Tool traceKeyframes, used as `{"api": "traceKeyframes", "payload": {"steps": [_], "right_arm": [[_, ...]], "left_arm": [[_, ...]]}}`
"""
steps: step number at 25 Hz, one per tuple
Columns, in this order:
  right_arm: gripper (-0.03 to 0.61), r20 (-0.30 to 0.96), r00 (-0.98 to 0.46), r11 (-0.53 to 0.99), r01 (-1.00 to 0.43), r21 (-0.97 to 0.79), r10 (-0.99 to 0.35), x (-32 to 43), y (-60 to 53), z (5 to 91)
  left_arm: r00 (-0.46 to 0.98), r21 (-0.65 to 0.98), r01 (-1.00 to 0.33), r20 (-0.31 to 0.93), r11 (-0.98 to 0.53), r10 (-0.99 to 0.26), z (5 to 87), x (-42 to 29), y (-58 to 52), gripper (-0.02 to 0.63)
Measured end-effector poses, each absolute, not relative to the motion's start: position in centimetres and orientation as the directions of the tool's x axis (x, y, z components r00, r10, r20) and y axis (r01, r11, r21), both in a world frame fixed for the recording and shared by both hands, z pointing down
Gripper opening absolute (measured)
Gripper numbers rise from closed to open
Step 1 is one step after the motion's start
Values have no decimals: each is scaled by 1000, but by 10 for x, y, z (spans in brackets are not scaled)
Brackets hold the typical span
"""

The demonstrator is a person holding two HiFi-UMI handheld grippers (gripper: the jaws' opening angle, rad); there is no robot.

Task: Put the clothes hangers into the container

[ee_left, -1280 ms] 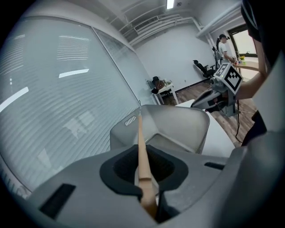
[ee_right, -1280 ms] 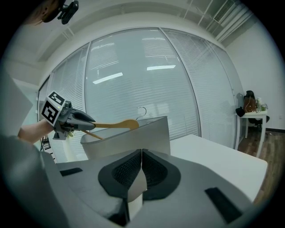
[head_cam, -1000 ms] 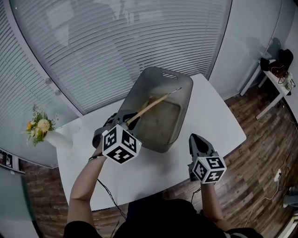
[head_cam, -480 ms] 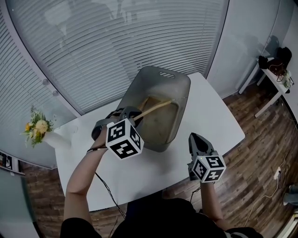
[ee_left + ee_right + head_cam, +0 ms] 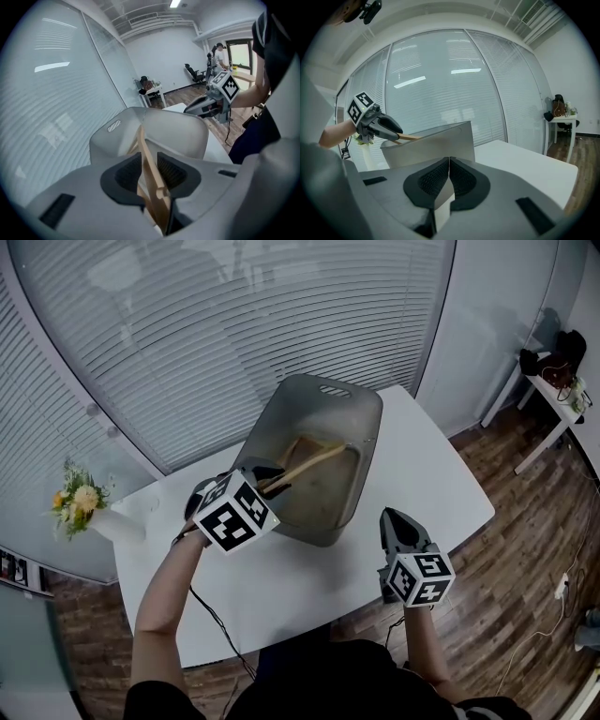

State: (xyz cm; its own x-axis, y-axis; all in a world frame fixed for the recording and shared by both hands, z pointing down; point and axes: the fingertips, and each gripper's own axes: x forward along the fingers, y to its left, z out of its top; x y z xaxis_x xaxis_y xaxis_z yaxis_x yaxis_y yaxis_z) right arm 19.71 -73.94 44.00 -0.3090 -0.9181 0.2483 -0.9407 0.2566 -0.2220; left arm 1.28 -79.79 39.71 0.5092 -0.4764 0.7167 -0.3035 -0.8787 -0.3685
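**Item 1: pale wooden clothes hanger [image 5: 314, 457].** It lies inside the open top of the container. I read its long axis as running from the near rim, where I have it, away and down toward the far wall. The near end sits between the jaws of my left gripper. The far end is low in the tub, though I cannot tell whether it touches the floor.

**Item 2: left gripper [image 5: 270, 480].** It is tipped downward at the container's near rim. Its jaws have just been opening. In the left gripper view the wood stands edge-on between the two ribbed pads, and the pads look to stand off it on both sides. I count this as released, with the hanger loose in the gap.

**Item 3: tall grey plastic container with slotted handles [image 5: 281, 409].** It stands on the white table [image 5: 441, 493] directly ahead of the left gripper. I cannot tell whether other hangers are already in it.

**Item 4: right gripper [image 5: 392, 519].** It is held over the table's near side, well apart from the container. Its jaws are pressed together with nothing between them.

**Governing relation.** The hanger points straight out from the left jaws into the tub, so the left hand is far nearer. I judge that the coming move calls for backing that gripper along the same axis, clear of the rim, so the wood slides free rather than snagging a pad.
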Motion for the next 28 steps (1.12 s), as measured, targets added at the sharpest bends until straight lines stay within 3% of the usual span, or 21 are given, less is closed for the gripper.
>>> {"api": "traceKeyframes", "payload": {"steps": [5, 28], "right_arm": [[29, 248, -310, 257, -940, -226, -918, 196, -739, 439], [29, 235, -327, 278, -935, -220, -915, 188, -710, 437]], "left_arm": [[551, -284, -316, 722, -905, -419, 397, 15, -789, 206], [599, -328, -523, 516, -787, -613, 355, 16, -775, 232]]}}
